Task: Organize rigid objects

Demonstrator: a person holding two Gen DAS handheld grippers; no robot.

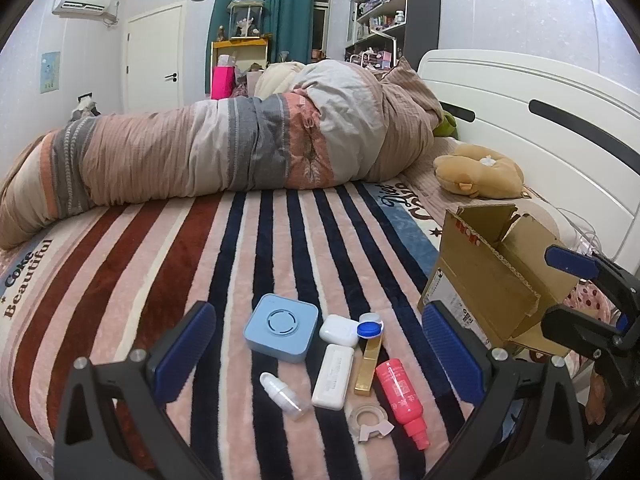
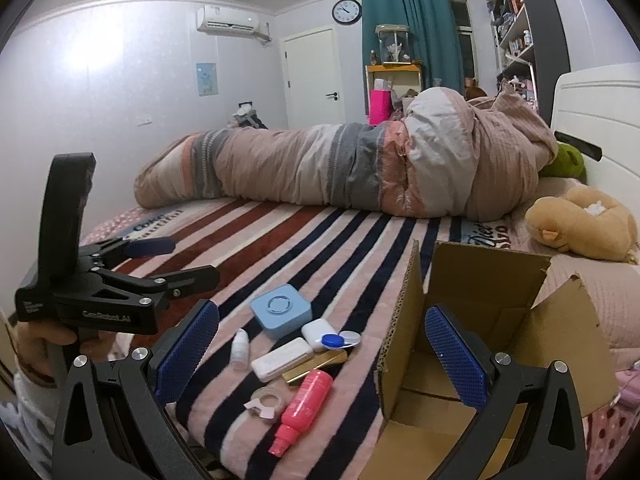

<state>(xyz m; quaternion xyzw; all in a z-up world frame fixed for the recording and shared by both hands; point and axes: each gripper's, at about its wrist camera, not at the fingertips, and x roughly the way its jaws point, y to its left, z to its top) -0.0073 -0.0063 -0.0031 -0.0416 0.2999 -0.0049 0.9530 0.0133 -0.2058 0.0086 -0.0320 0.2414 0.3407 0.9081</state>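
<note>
Small rigid items lie on the striped blanket: a blue square box [image 1: 281, 327] [image 2: 280, 310], a white case [image 1: 338, 330], a long white case [image 1: 333, 376] [image 2: 281, 359], a white dropper bottle [image 1: 285, 395] [image 2: 240, 349], a gold bar [image 1: 369, 366], a pink spray bottle [image 1: 402, 398] [image 2: 303, 409], a clear tape ring [image 1: 369, 421] [image 2: 267, 401] and a blue-capped lens case [image 1: 370, 327] [image 2: 338, 340]. My left gripper [image 1: 318, 354] is open above them, empty. My right gripper [image 2: 320, 354] is open, empty, beside an open cardboard box [image 2: 480, 300] [image 1: 492, 276].
A rolled quilt [image 1: 240, 148] lies across the bed behind the items. A tan plush toy [image 2: 584, 224] rests by the white headboard [image 1: 540, 92]. The left gripper [image 2: 168, 262] also shows at the left of the right wrist view.
</note>
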